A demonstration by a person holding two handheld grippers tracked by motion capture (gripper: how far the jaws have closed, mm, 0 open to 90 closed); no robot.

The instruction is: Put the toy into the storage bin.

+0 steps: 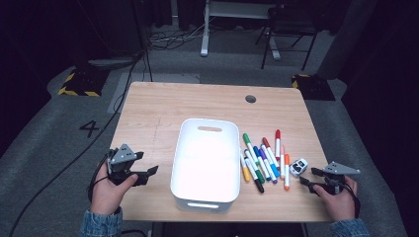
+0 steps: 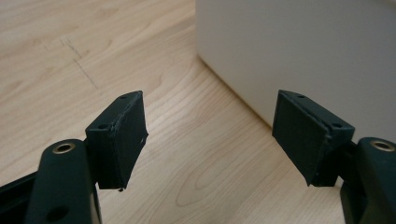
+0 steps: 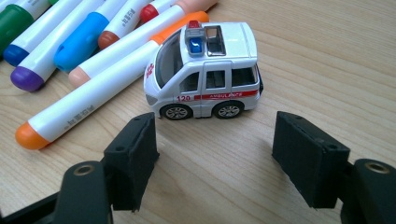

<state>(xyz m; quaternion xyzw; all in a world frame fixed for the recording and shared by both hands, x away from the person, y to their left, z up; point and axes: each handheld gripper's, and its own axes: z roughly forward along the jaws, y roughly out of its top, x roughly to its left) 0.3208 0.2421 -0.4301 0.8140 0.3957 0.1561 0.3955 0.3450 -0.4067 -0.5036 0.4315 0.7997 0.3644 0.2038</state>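
A white plastic bin (image 1: 184,148) stands in the middle of the wooden table (image 1: 158,106). Right of it lie several coloured markers (image 1: 261,159) and a small white toy ambulance (image 1: 298,167). My left gripper (image 1: 148,174) hovers left of the bin, open and holding nothing; in its own view the left gripper (image 2: 210,116) points at the bin wall (image 2: 303,56) over bare wood. My right gripper (image 1: 307,177) sits at the table's right front edge. In the right gripper view, that gripper (image 3: 215,135) is open, and the ambulance (image 3: 205,74) stands just beyond the fingertips, untouched, beside an orange-capped marker (image 3: 93,93).
A round cable hole (image 1: 250,98) marks the table's far right. Bare wood lies left of the bin and behind it. Beyond the table are grey carpet, cables, and desk and chair legs in the dark.
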